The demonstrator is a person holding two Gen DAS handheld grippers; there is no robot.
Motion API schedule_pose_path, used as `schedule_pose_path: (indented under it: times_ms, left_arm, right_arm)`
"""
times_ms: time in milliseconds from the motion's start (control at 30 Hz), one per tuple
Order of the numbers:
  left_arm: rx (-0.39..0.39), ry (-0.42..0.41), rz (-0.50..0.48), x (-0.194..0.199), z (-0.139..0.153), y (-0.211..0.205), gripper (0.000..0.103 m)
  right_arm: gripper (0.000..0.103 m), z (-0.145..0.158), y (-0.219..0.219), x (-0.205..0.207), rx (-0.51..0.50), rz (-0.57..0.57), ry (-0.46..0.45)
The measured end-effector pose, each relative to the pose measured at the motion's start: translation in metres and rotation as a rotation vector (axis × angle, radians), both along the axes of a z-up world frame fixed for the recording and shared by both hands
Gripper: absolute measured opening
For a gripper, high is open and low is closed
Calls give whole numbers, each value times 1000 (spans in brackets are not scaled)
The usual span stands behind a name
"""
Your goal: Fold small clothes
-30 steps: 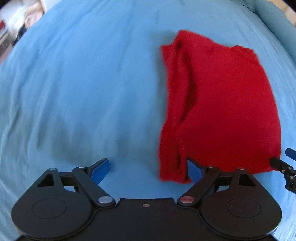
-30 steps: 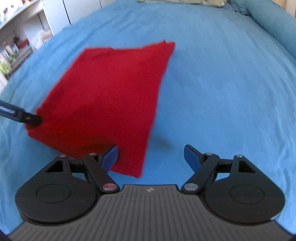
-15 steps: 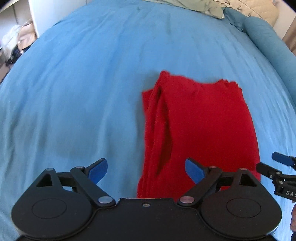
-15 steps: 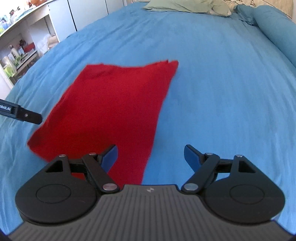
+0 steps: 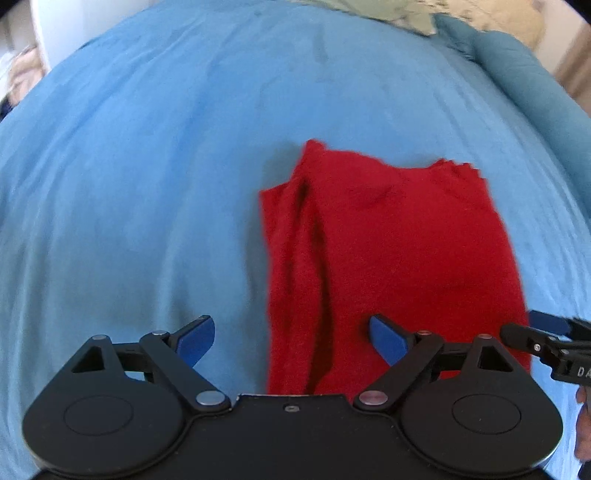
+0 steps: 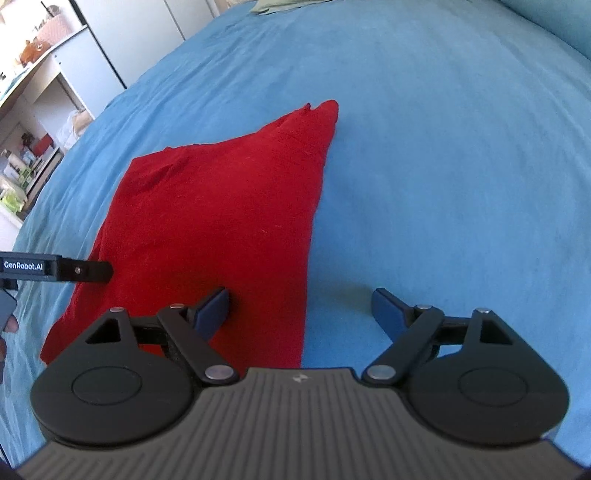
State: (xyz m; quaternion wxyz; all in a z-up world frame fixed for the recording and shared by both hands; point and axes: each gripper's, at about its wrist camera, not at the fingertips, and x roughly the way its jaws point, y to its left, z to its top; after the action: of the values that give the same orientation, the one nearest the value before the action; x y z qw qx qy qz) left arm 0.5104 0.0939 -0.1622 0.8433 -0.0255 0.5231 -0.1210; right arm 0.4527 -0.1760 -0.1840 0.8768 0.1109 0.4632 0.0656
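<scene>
A folded red knit cloth (image 5: 388, 258) is laid flat on the blue bedsheet (image 5: 147, 184). The left hand-held gripper (image 5: 291, 334) is held spread wide above its near left edge, the right hand-held gripper (image 6: 299, 308) likewise above its near right edge; nothing is gripped.

A plain red cloth (image 5: 399, 258) lies on a plain sky-blue bed (image 5: 147, 184), both tools (image 5: 291, 338) (image 6: 299, 310) are black with dark blue pads (image 5: 388, 338), and a pale green pillow (image 5: 373, 11) shows far off.
</scene>
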Motion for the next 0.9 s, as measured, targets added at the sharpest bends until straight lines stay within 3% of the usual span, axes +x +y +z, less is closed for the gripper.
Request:
schedule_pose_path:
  times_ms: [133,200,300,500,567,600,667,700,767,900]
  left_arm:
    - [-73,17,-47,10,-2,-2,88]
    - [-120,55,-54,17,-9,-2,77]
    - [-170,94,-38,25,-18,4,78]
    - [-223,139,-22,28,-19,10,74]
    - [-231,150,-24,29,-20,9,63]
    - [-233,152,-29,29,-19,6,53]
    - [-221,155,-38,30,-16,1,45]
    - [-204,150,-41,30,-13,-3,37]
    - [-168,132,-49,29,-6,-10,32]
    - [-103,68,-75,17,12,-22,27]
  right_arm:
    - [95,10,-5,4,44,43,-3]
    - [91,12,-8,8,68,54,6]
    - [81,6,-11,20,110,73,52]
    - [79,-10,-16,33,261,50,117]
    - [79,-14,-17,37,313,27,129]
    - [78,-16,-17,38,327,18,131]
    - [60,-16,-14,40,328,15,125]
    - [56,-15,-11,41,306,27,117]
    - [45,-9,-6,38,270,53,93]
    - [39,10,5,30,208,83,32]
